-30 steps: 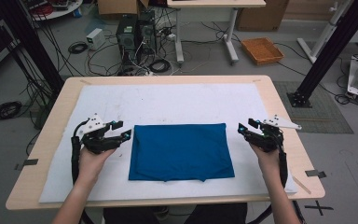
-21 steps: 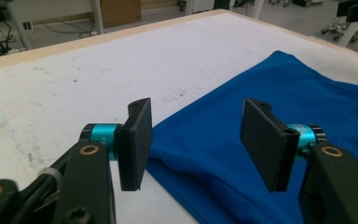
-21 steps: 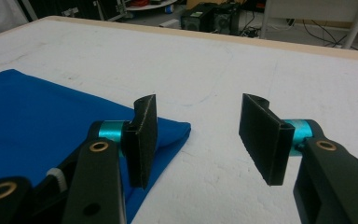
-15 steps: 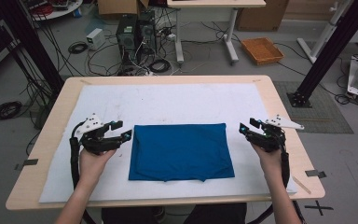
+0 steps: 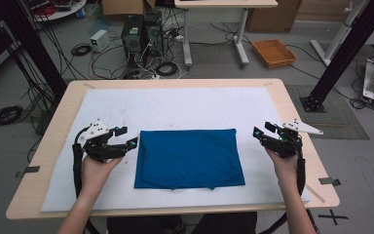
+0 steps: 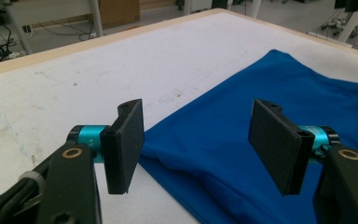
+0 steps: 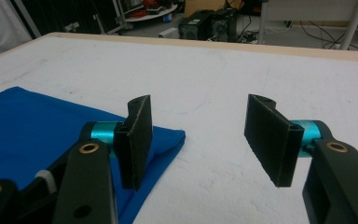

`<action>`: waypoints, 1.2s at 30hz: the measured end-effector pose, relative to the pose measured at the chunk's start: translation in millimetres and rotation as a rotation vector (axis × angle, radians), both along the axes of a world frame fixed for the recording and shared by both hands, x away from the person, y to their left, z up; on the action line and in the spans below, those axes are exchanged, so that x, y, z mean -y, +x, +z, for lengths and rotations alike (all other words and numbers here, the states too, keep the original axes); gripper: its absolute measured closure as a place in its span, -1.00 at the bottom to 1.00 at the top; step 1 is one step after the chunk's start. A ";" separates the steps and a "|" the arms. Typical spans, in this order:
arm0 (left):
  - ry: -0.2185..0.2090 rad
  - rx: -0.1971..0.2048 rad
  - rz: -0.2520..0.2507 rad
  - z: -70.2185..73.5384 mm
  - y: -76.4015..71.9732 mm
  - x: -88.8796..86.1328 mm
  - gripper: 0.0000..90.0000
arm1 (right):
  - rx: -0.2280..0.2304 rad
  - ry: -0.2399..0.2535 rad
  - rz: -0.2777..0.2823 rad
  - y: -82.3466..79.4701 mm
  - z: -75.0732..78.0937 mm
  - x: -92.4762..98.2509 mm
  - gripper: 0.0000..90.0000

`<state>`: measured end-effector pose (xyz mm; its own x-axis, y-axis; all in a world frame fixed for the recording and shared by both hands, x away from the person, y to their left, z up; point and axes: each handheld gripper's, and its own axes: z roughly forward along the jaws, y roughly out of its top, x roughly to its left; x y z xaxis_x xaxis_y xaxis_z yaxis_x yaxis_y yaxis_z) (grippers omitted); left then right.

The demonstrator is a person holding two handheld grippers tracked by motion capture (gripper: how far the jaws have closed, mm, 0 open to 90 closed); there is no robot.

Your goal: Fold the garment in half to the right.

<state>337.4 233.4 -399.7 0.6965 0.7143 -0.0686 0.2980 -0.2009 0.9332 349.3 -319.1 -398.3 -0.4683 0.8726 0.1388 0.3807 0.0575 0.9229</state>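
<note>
Two hand-held grippers flank a folded blue cloth on the white-covered wooden table (image 5: 297, 102).

The folded blue rectangular cloth (image 5: 189, 157) lies flat at the middle of the table's white cover sheet (image 5: 175, 105), nearer the person's edge, its long axis running from one gripper to the other and its folded-in flaps meeting along the near edge. Both forearms reach in from the near side of the cloth, hands wrapped around the grippers. The left gripper (image 5: 132, 143) sits just beside the cloth's left edge, tilted inward at it; its jaws have just been opening and stand wide, the cloth's edge lying below the gap, unpinched. The right gripper (image 5: 257, 132) hovers a little off the cloth's right edge, aimed inward; its jaws have just been opening too, wide apart over bare sheet, the cloth's far right corner by one pad (image 7: 137, 140).
</note>
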 end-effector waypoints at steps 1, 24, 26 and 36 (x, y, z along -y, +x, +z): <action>0.005 0.000 0.001 -0.1 -0.3 0.9 -0.20 | 0.001 0.002 0.000 0.1 0.0 0.3 -0.08; -0.076 -0.075 -0.028 -21.0 -47.6 -0.1 -0.24 | -0.007 0.014 0.002 -0.3 0.1 1.8 -0.17; -0.088 -0.101 -0.021 -26.6 -55.8 0.5 -0.24 | -0.007 0.016 0.000 -1.5 0.0 2.6 -0.17; -0.099 -0.295 -0.004 -43.5 -73.6 -4.4 -0.07 | -0.009 0.019 -0.004 -1.4 -1.3 4.4 -0.17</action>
